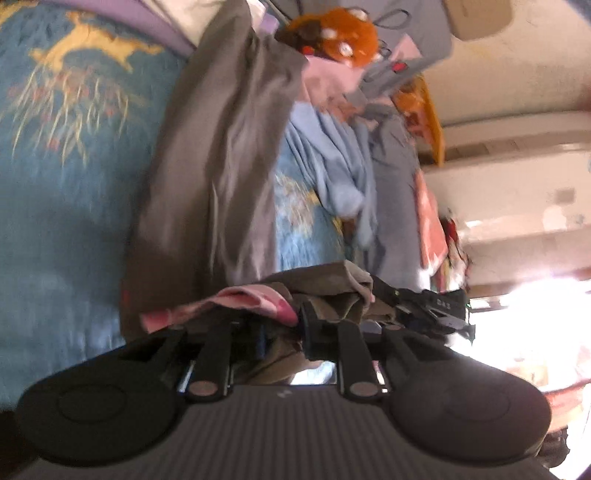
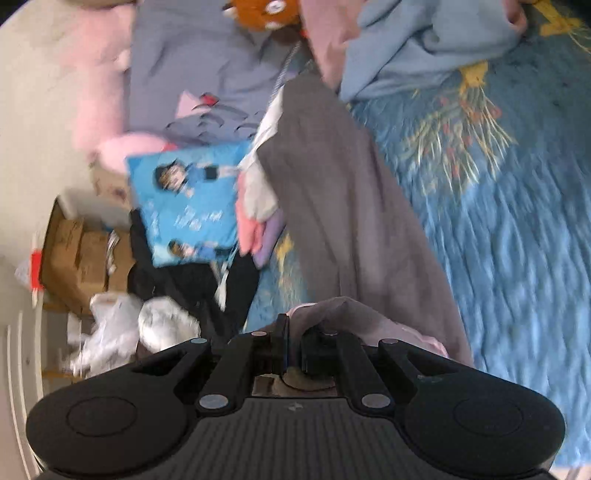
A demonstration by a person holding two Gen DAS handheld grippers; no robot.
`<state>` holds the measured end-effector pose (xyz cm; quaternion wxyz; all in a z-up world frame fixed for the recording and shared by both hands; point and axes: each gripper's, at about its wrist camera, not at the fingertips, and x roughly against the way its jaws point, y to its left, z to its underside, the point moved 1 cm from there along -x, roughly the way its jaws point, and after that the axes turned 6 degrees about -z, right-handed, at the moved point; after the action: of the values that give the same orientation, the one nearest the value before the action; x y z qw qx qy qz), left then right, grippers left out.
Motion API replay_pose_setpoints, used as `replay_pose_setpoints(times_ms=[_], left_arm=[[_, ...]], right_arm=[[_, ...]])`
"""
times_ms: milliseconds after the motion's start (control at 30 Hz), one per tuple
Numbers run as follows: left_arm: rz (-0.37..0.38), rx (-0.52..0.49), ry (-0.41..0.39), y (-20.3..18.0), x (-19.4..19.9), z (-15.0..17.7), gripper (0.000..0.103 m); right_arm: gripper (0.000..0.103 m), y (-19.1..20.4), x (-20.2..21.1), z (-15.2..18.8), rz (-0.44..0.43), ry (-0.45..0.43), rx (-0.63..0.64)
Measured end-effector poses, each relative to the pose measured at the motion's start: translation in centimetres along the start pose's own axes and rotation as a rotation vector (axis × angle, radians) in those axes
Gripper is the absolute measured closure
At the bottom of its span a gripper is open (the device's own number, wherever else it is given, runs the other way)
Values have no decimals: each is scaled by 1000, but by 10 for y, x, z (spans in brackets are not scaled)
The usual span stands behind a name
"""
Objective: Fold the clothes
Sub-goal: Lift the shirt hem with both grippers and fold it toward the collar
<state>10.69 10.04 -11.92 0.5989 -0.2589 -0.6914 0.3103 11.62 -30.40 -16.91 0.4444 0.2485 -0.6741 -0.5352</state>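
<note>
A long grey-brown garment point(image 1: 221, 155) stretches away over a blue patterned bedspread point(image 1: 66, 166). My left gripper point(image 1: 282, 328) is shut on the near end of that garment, where bunched cloth with a pink lining sits between the fingers. In the right wrist view the same grey-brown garment point(image 2: 343, 192) runs from the gripper up across the blue bedspread point(image 2: 517, 221). My right gripper point(image 2: 293, 345) is shut on its near edge, with a pinkish fold over the fingers. The other gripper point(image 1: 432, 306) shows just to the right in the left wrist view. Both views are motion-blurred.
A light blue garment point(image 1: 332, 158), a grey-blue garment point(image 2: 207, 66) with a print, an orange plush toy point(image 1: 340, 33) and pink cloth lie at the far end. A blue printed cushion point(image 2: 188, 199), black clothing, cardboard boxes point(image 2: 81, 258) and white bags point(image 2: 122, 332) lie beside the bed.
</note>
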Motion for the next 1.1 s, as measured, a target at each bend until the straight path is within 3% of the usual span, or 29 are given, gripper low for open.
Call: replay_pose_setpoints(times_ms=[200, 333, 467, 533, 567, 600, 767, 867, 1000, 1100], left_arm=[[-43, 87, -18, 10, -38, -83, 85], [-52, 165, -2, 37, -61, -113, 84], [-10, 282, -7, 65, -84, -127, 83], [6, 313, -6, 72, -90, -132, 80], [17, 317, -10, 73, -91, -134, 75], [28, 322, -14, 75, -91, -136, 72], [127, 320, -61, 65, -78, -140, 46], [120, 309, -78, 60, -73, -143, 46], [97, 321, -113, 64, -65, -139, 46], [132, 353, -149, 73, -61, -136, 44]], right_arm=[[96, -18, -38, -52, 37, -42, -121], [93, -33, -58, -72, 57, -42, -181], [87, -47, -77, -92, 74, -43, -247], [78, -48, -80, -97, 71, -39, -263], [66, -49, -82, -99, 70, -38, -270], [61, -50, -84, -101, 69, -36, -278], [60, -50, -87, -110, 47, -40, -311], [60, -46, -81, -111, 32, -46, -297], [56, -32, -75, -106, 53, -33, -169], [54, -27, -71, -102, 61, -18, -101]])
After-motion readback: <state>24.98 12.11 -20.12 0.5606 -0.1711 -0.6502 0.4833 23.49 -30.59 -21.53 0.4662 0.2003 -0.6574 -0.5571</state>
